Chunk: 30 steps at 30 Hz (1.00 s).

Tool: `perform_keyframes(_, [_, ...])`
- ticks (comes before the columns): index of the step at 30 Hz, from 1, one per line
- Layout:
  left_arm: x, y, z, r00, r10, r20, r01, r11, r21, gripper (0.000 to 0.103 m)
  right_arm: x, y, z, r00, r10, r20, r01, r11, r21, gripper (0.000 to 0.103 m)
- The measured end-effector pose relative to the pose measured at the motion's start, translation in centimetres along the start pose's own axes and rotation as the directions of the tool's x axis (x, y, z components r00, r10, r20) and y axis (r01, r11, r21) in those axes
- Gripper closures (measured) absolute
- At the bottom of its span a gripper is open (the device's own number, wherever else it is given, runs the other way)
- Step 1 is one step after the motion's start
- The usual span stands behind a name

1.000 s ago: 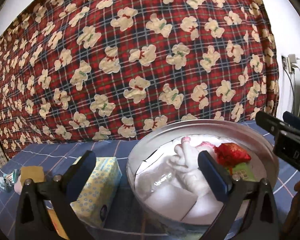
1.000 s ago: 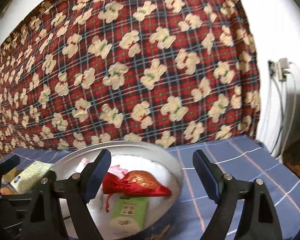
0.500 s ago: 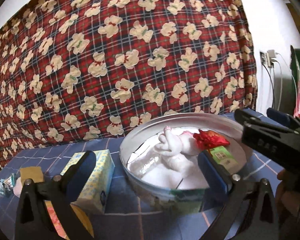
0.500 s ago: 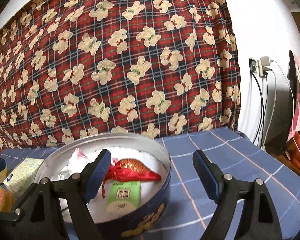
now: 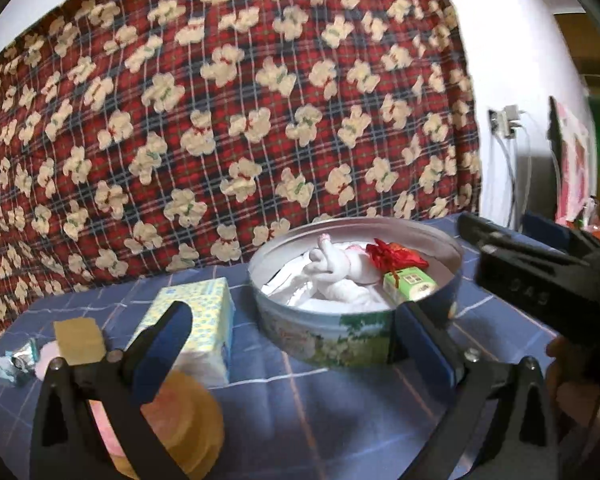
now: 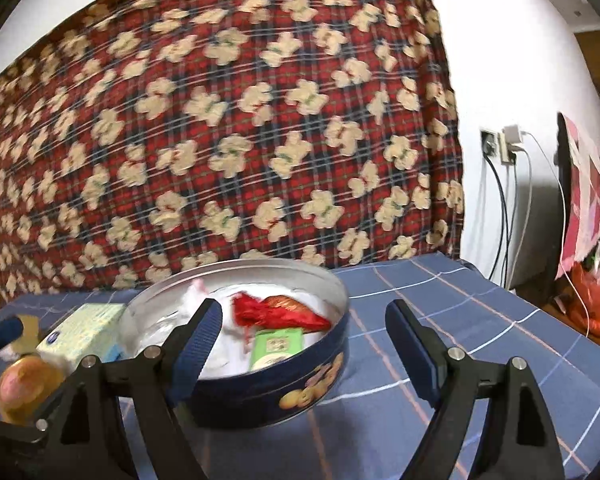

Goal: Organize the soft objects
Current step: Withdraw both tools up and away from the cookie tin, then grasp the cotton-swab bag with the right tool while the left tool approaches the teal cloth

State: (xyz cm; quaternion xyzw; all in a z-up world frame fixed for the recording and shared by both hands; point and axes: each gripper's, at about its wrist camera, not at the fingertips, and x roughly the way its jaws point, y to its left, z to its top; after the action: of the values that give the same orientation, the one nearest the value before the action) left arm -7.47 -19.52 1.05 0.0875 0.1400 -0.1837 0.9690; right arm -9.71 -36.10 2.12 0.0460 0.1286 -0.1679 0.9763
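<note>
blue-padded fingers of the left tongs (image 5: 288, 344) are standing wide apart and holding nothing, and the right tongs (image 6: 304, 340) are gaping empty too. by my reading, the coming move is turning on the tissue box (image 5: 196, 320): it is lying just beyond the left tongs' left finger, its long axis running away from the camera toward the wall, so the left hand is sitting much nearer to it than the right. the round tin (image 5: 340, 336) is sitting just right of the box, already holding a white plush toy (image 5: 336, 268), a red pouch (image 5: 396, 256) and a small green packet (image 5: 410, 286). a yellow sponge (image 5: 78, 338) and a crumpled wrapper (image 5: 16, 362) are lying further left. everything is resting on a blue checked cloth (image 6: 460, 320), and a red plaid blanket printed with bears (image 6: 240, 140) is hanging behind, with plugs and cables on the white wall at the right.
</note>
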Motion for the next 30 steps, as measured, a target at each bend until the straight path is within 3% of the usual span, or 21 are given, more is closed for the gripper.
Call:
perform_keyframes(4, [-2.7, 1.7, -0.9, 0.998, 0.000, 0.057, -0.005, 0.996, 0.092, 0.000, -1.5, 2.6, -0.4, 0.997, 0.075, -0.002, -0.075, 0.997, 0.008, 0.018])
perform_keyframes(8, [-3.9, 4.5, -1.6, 0.997, 0.020, 0.069, -0.029, 0.992, 0.125, 0.000, -1.9, 5.5, -0.8, 0.992, 0.129, -0.005, -0.128, 0.991, 0.042, 0.018])
perform_keyframes(13, [-4.0, 9.8, -2.4, 0.997, 0.069, 0.028, -0.071, 0.995, 0.064, 0.000, -2.2, 9.6, -1.3, 0.980, 0.196, -0.020, -0.196, 0.980, 0.032, 0.017])
perform_keyframes(16, [-3.6, 13.6, -3.0, 0.990, 0.141, -0.005, -0.141, 0.989, 0.034, 0.000, -2.2, 12.0, -1.5, 0.969, 0.243, -0.041, -0.242, 0.970, 0.027, 0.017])
perform_keyframes(21, [-3.1, 19.1, -4.2, 0.980, 0.193, -0.056, -0.194, 0.981, -0.007, 0.000, -2.3, 16.4, -1.9, 0.946, 0.318, -0.062, -0.318, 0.948, 0.016, 0.017])
perform_keyframes(27, [-3.3, 26.4, -5.6, 0.958, 0.259, -0.118, -0.271, 0.958, -0.096, 0.000, -2.9, 22.4, -2.3, 0.896, 0.432, -0.099, -0.434, 0.901, 0.002, 0.017])
perform_keyframes(30, [-3.5, 29.9, -6.3, 0.935, 0.324, -0.145, -0.342, 0.932, -0.119, 0.000, -2.9, 26.3, -2.6, 0.851, 0.503, -0.150, -0.508, 0.861, 0.009, 0.017])
